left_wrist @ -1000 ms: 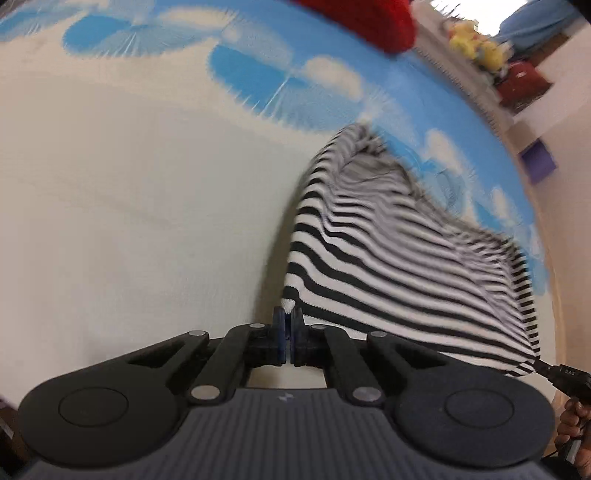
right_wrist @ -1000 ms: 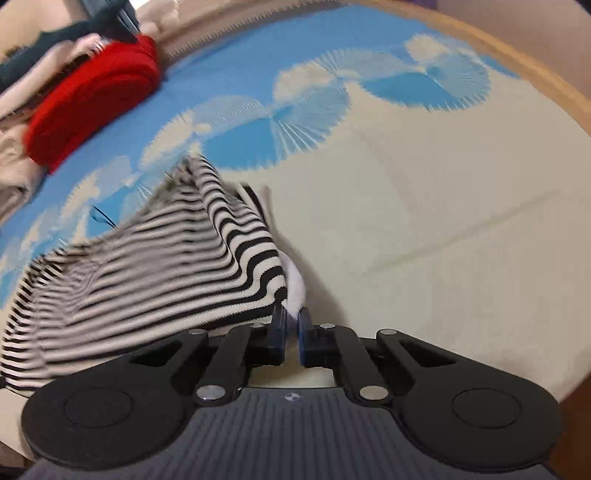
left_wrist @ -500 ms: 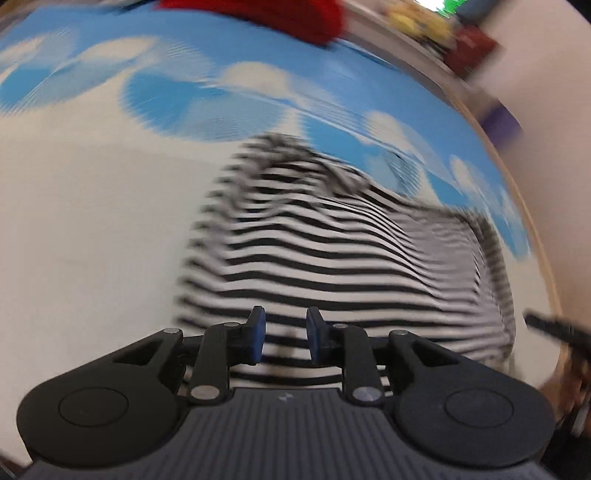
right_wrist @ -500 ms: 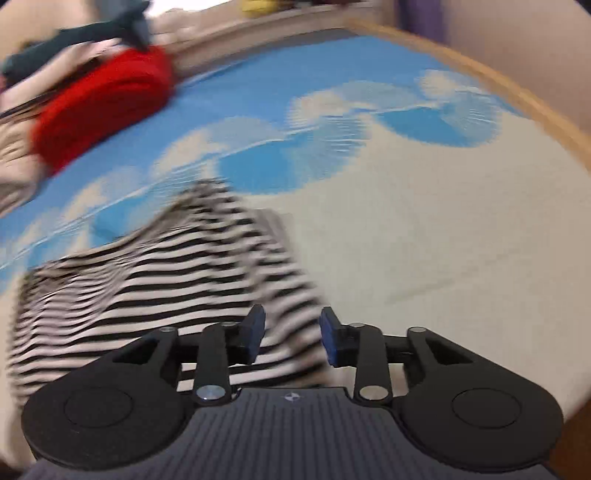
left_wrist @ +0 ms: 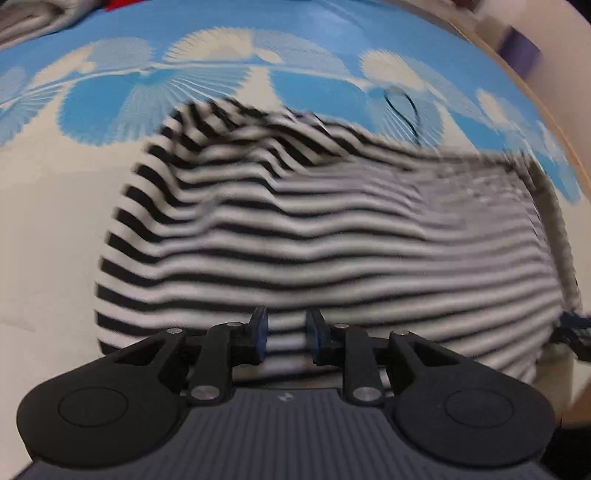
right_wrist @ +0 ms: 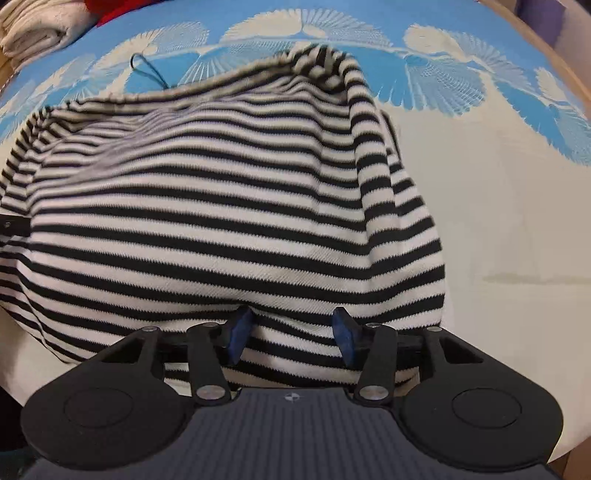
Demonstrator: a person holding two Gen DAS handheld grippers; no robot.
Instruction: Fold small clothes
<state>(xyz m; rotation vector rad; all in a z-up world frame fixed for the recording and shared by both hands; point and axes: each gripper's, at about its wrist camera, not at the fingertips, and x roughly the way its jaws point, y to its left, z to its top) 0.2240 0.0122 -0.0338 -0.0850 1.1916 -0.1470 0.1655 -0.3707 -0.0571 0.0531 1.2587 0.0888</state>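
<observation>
Left hand-held gripper (left_wrist: pixel 285 334): its two blue-padded black fingers stand apart with a narrow gap, nothing between them, poised over the near edge of the one black-and-white striped knit garment (left_wrist: pixel 314 236). Right hand-held gripper (right_wrist: pixel 291 334): its two blue-padded fingers stand wider apart, likewise holding nothing, above the same striped garment (right_wrist: pixel 207 221); whether either pair of pads touches the cloth cannot be told.

The garment lies spread on a cream bed cover printed with blue and white fan shapes (right_wrist: pixel 498 206), its stripes running crosswise to both cameras. In the right wrist view one raised fold runs down the garment's right side, ending in a bunched peak at the far edge. The left wrist view is blurred; there the garment's left end rises in one hump.

One thin black thread loop (right_wrist: pixel 147 72) lies on the blue pattern just beyond the garment's far edge, also visible in the left wrist view (left_wrist: pixel 404 110). One pile of folded cream cloth (right_wrist: pixel 33 26) sits at the far left corner, with one red item (right_wrist: pixel 107 9) beside it. A wooden rim (right_wrist: pixel 554 59) borders the cover at right.
</observation>
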